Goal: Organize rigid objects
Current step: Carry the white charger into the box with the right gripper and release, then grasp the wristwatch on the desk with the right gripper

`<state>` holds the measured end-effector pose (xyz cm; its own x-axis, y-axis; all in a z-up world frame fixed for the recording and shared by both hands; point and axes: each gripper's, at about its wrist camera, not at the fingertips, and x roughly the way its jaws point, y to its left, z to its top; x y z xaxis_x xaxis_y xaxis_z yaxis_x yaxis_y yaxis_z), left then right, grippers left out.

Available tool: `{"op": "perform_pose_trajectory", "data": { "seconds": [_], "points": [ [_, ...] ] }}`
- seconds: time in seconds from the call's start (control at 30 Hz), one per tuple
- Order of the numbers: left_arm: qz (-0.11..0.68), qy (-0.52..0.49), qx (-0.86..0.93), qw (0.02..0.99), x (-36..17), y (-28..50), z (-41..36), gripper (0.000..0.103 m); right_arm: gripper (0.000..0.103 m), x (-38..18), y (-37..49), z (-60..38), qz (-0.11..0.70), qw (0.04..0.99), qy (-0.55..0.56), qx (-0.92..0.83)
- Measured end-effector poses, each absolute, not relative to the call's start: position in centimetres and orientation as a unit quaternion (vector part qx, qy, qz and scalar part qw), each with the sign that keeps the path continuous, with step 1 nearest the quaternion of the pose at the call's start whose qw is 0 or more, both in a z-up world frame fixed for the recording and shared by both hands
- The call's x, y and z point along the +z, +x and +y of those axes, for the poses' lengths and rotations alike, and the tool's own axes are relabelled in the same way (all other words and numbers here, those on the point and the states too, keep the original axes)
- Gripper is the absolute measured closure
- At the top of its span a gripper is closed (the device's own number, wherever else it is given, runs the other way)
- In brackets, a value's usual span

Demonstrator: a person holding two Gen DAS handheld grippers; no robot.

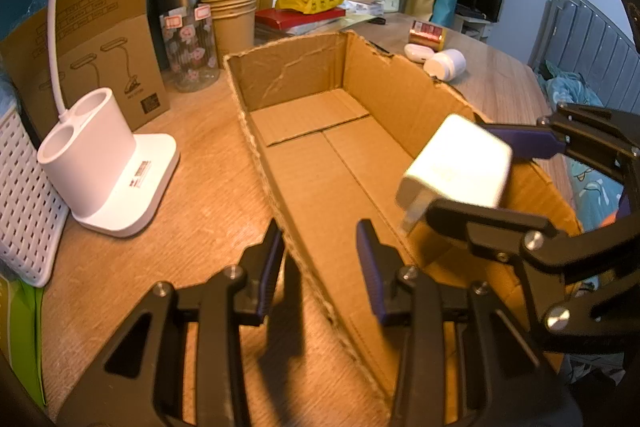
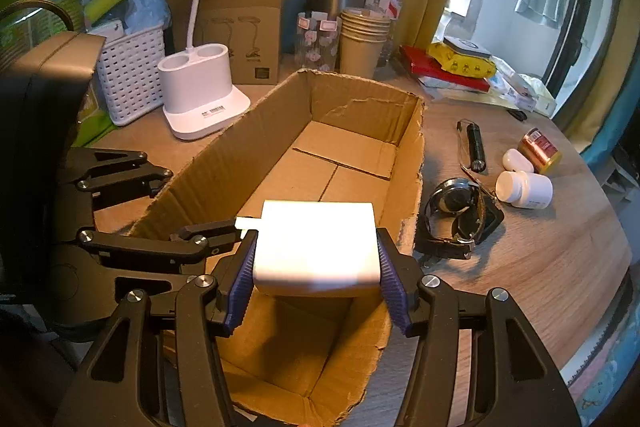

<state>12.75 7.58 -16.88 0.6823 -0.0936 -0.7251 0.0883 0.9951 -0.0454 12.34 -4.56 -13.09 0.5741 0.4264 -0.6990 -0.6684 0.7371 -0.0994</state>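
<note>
beside the cardboard box [image 2: 404,163] lie a watch [image 2: 460,215] and pill bottle [image 2: 524,190]; right tool [image 2: 316,267] grasps the charger [image 2: 316,243], left tool [image 1: 320,267] clenched empty.

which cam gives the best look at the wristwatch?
Right wrist. The wristwatch lies in plain sight on the table, just right of the cardboard box, dial and strap visible. The left wrist view shows none of it: the box wall and right gripper stand on that side.
</note>
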Motion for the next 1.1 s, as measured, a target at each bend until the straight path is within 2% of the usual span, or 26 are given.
{"op": "perform_pose_trajectory", "data": {
  "seconds": [0.2,1.1],
  "points": [
    [0.396,-0.003,-0.049,0.917,-16.8,12.6,7.5,0.065,0.039,-12.7,12.4,-4.8,0.342,0.867,-0.162,0.325],
    [0.396,-0.004,-0.05,0.917,-16.8,12.7,7.5,0.064,0.038,-9.6,13.9,-10.1,0.318,0.901,-0.114,0.272]
  ]
}}
